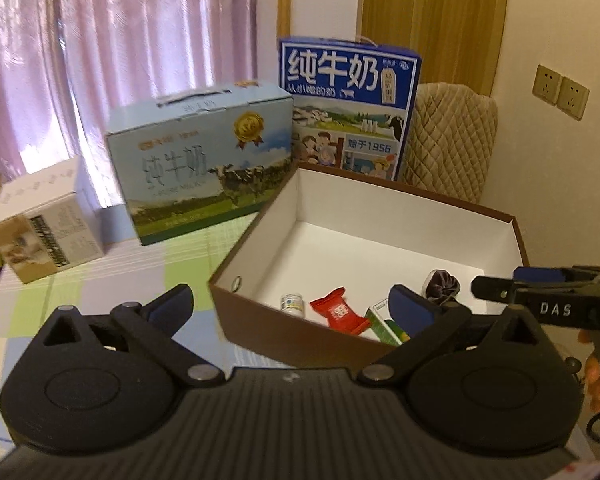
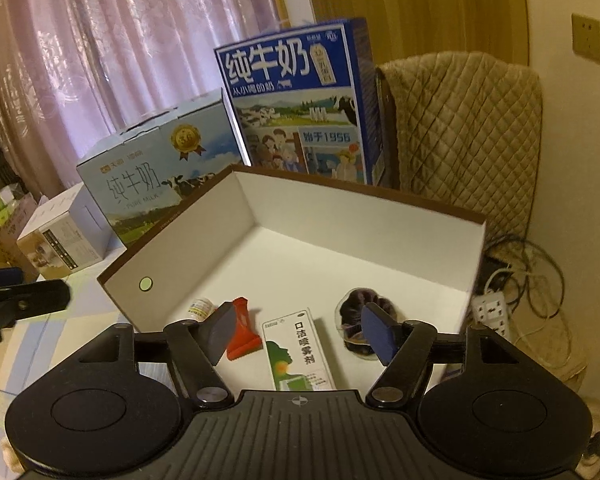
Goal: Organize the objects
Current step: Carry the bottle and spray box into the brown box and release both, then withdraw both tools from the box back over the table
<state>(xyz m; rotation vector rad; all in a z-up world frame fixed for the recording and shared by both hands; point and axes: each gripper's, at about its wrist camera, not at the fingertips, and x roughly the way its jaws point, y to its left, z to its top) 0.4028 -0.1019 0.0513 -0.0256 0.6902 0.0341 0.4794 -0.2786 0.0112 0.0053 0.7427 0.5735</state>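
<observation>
A brown open box with a white inside (image 1: 384,216) (image 2: 260,216) stands on the table. In it lie a small white bottle (image 1: 292,304) (image 2: 201,307), a red candy packet (image 1: 339,311) (image 2: 242,336), a white-green spray carton (image 1: 388,326) (image 2: 300,354) and a dark purple scrunchie (image 1: 442,285) (image 2: 358,320). My left gripper (image 1: 292,304) is open and empty, just before the box's near wall. My right gripper (image 2: 300,330) is open and empty, over the box's near end above the carton; its fingers (image 1: 496,286) show in the left wrist view.
A light blue milk carton case (image 1: 200,160) (image 2: 152,180) and a dark blue milk case (image 1: 348,104) (image 2: 300,100) stand behind the box. A small white box (image 1: 44,224) (image 2: 60,236) lies left. A quilted chair (image 2: 468,132) and power strip (image 2: 492,312) are right.
</observation>
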